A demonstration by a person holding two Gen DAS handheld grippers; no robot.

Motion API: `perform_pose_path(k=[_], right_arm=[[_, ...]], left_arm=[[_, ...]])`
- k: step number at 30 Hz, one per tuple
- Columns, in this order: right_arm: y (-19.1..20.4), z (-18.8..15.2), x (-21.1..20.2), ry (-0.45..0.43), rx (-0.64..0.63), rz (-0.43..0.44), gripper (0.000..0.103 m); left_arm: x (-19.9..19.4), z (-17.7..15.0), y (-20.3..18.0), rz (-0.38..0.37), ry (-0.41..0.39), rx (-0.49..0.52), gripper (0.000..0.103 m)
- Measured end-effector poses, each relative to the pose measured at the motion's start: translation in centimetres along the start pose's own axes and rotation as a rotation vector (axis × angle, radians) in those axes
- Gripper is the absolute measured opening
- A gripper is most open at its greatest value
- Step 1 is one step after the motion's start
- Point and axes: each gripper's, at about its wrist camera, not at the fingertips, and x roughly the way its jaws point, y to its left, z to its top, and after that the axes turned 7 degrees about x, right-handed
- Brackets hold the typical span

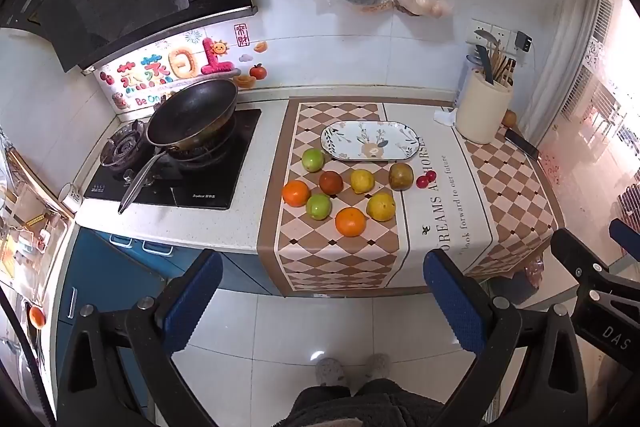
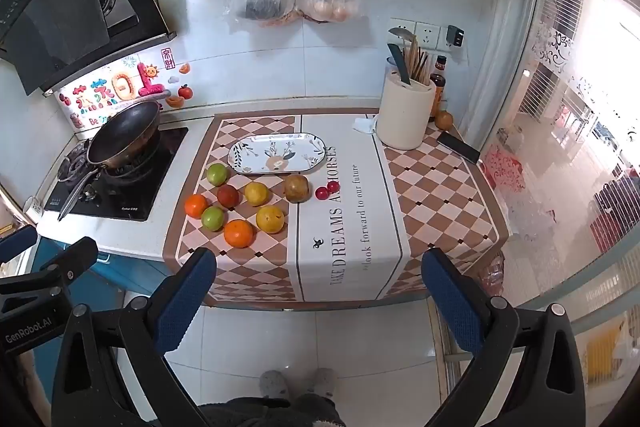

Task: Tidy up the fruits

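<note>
Ahead of both claws and beyond the counter edge lies the checked mat (image 2: 432,203), well apart from either. On its left half, ahead and between the left claw's (image 1: 322,291) fingers, sits the oval plate (image 1: 370,141), bare of fruit. The fruit lies loose on the mat just nearer than the plate (none on it): two oranges (image 1: 350,221), two yellow fruits (image 1: 381,206), two green apples (image 1: 319,206), a brown fruit (image 1: 401,176), a dark red fruit (image 1: 331,182), and two cherries (image 1: 425,179) to the right. The right claw (image 2: 318,289) has the fruit ahead, left of centre. Both claws are spread wide, holding nothing, over the floor.
</note>
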Motion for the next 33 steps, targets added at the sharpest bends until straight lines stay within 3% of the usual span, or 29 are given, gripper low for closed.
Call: perform_pose_path(k=[33], right_arm=[[-0.6,0.2,-1.3,-0.010,-0.012,0.011,0.103]], left_arm=[[-1.4,0.8,-0.2,0.003,-0.020,-0.008,0.103]])
